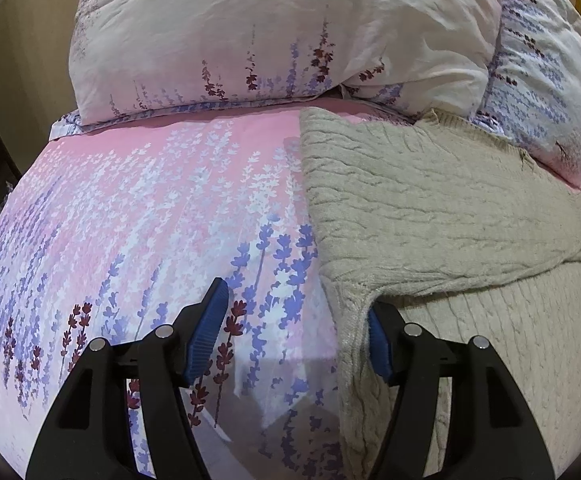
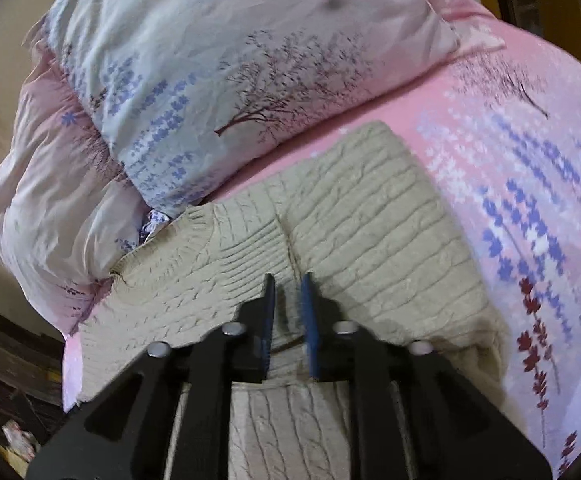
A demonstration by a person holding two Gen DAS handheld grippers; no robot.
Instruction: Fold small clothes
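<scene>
A beige cable-knit sweater [image 1: 430, 200] lies folded on the pink floral bedsheet [image 1: 150, 208], toward 3 o'clock in the left wrist view. The left gripper [image 1: 294, 336] stands released beside the sweater's edge. The right gripper [image 2: 288, 312], clenched with nothing between its jaws, hovers over the knit, pillows [image 2: 218, 60] at 12 o'clock.

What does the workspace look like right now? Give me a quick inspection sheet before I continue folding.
Surface: bed with pink floral sheet, smooth.
Job's things: one beige knit sweater, lying partly folded on the sheet.
Clutter: bedding pile at the far end, touching the sweater.
Grippers: left tool open, sweater's edge draped on one finger; right tool shut above the sweater, grip on knit unclear.
Cables: nothing seen.
Surroundings: beige wall.
</scene>
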